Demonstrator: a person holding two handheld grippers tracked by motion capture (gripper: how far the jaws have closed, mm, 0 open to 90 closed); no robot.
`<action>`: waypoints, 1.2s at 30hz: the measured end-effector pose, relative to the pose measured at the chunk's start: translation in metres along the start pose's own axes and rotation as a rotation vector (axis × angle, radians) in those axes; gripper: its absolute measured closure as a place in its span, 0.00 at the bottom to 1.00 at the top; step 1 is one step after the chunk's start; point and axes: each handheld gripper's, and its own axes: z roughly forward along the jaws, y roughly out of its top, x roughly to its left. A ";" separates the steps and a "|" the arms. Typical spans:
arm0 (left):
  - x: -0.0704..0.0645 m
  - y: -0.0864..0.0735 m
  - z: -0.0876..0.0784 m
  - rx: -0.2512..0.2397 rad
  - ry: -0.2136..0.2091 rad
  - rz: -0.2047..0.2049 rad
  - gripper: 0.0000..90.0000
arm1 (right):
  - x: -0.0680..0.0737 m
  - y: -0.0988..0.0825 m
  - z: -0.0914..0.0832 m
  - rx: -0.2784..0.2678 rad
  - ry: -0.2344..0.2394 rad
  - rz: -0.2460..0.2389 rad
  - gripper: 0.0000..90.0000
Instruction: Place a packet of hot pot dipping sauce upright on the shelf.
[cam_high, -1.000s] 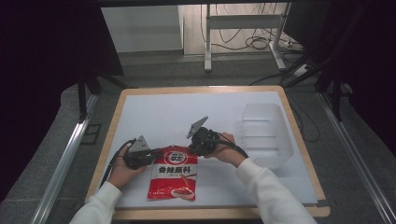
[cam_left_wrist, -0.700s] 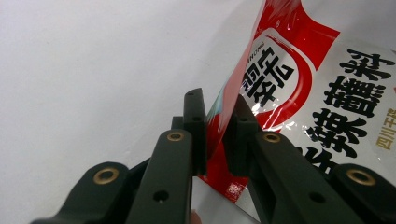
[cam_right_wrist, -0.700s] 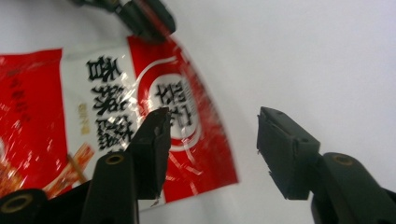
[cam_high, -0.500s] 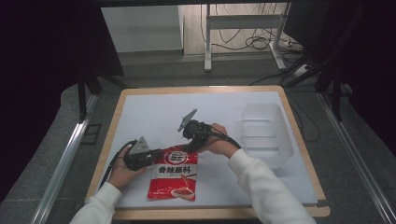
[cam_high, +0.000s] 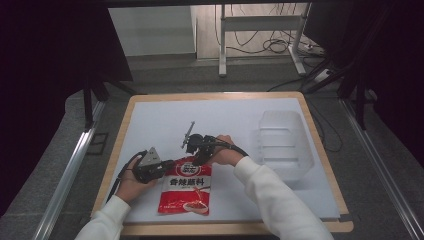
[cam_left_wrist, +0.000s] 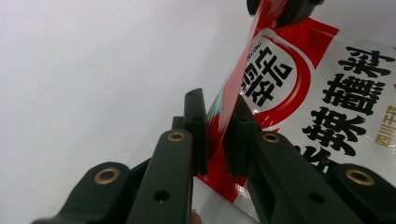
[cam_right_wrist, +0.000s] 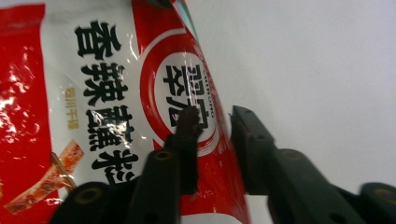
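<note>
A: Where was the glossy red-and-white foil seasoning packet (cam_high: 186, 188) w/ black Chinese lettering?

B: Near-centre of the white table mat (cam_high: 150, 120), most of it lying flat, far edge lifted off the mat. Both tools were at that far edge.

A: Left gripper (cam_left_wrist: 215, 128)?

B: Clamped on the packet's far-left corner. In the left gripper view the film ran up between its two black pads, pinched tight, no gap.

A: Right gripper (cam_right_wrist: 214, 122)?

B: At the far-right part of the same edge. In the right gripper view the jaws straddled the raised edge, left pad touching the printed face, right pad seemed a bit off the film. Looked not fully clenched, so prob. a loose or partial grasp. Can't be sure.

A: Risks from there?

B: Main one, imo: film is slick, so if the hands pulled apart or lifted, the right side could slip out and the packet would swing off the left grip alone. Second: both grips sat on the thin edge, so uneven pull could crease or tear the seal, esp. at the left corner. Third: contents' weight hung at the near end, so a fast lift could peel it out of both.

A: Clear ribbed plastic tray (cam_high: 283, 145)?

B: Well apart, far-right of the mat. No issue there.
</note>
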 end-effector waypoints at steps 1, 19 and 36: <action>0.000 0.000 0.000 0.000 0.000 0.001 0.90 | 0.000 0.000 0.001 0.008 -0.005 -0.004 0.86; -0.002 0.001 -0.002 -0.012 0.005 0.000 0.89 | 0.002 0.000 0.002 0.011 -0.014 -0.035 0.97; -0.002 -0.007 -0.035 -0.123 0.064 -0.189 0.21 | 0.012 -0.008 -0.055 -0.098 -0.041 -0.031 0.98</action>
